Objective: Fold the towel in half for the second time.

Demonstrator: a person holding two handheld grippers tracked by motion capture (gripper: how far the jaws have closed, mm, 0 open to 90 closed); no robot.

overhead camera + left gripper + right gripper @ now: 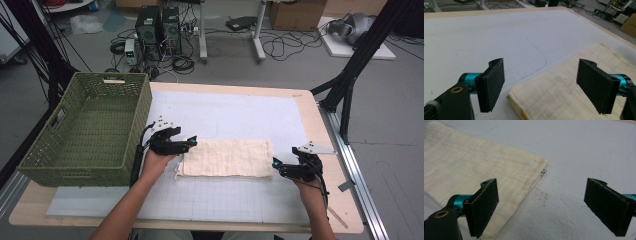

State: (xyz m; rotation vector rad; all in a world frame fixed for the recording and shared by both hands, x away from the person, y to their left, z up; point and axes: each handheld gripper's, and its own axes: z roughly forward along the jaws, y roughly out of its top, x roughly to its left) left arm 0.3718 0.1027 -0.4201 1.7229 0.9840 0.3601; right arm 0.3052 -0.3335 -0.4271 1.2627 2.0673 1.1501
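Observation:
A folded cream cloth (226, 158) lies flat on the white mat in the middle of the table. My left gripper (192, 142) hovers at the cloth's far left corner, open, with nothing between its jaws. In the left gripper view the cloth (571, 92) spreads under the left gripper (546, 86), its corner fold showing a yellow tag. My right gripper (275, 164) sits at the cloth's near right corner, open and holding nothing. In the right gripper view the cloth (474, 167) lies under the left jaw of the right gripper (549, 207), and bare mat lies under the other jaw.
A green woven basket (125, 135) stands at the table's left, close to my left hand. The white mat (230, 112) covers most of the wooden table (320, 135). Beyond the table, computers and cables lie on the floor. A black frame leg (350, 75) rises at the right.

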